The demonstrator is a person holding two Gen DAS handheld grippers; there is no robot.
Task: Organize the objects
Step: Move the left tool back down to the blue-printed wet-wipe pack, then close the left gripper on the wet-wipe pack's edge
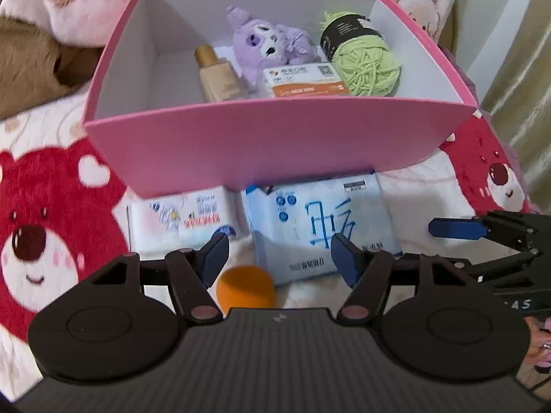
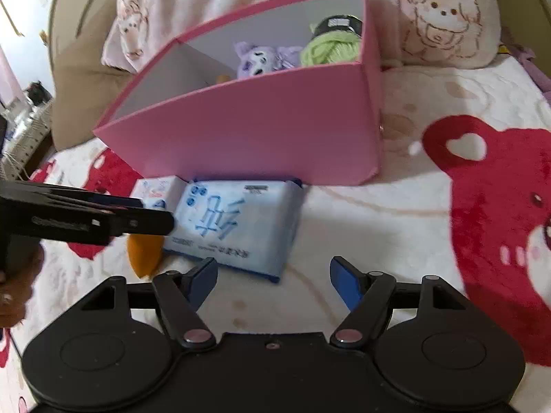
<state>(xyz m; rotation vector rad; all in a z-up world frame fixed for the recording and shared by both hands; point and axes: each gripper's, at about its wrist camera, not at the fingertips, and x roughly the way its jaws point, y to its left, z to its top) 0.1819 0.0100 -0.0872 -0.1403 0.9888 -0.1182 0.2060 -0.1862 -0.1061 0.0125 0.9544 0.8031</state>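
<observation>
Surface: a bed blanket (image 2: 396,206) printed with red bears.
Pink box (image 1: 275,144): open-topped, white inside, standing on the blanket ahead of both grippers.
Box contents: a purple plush toy (image 1: 272,43), a ball of green yarn (image 1: 368,60) with a black label, a beige bottle (image 1: 218,77) with a gold cap, and an orange-and-white carton (image 1: 304,81); the carton lies in front of the plush, the yarn at the right end.
Blue tissue pack (image 1: 320,230): flat on the blanket, touching the front of the box.
White tissue pack (image 1: 182,220): just left of the blue pack, also against the box front.
Orange ball (image 1: 246,287): on the blanket, near the blue pack's near-left corner.
Left gripper (image 1: 279,254): fingers spread and empty, hovering over the orange ball and the blue pack.
Right gripper (image 2: 273,280): fingers spread, holding nothing, just in front of the blue pack's near-right corner.
</observation>
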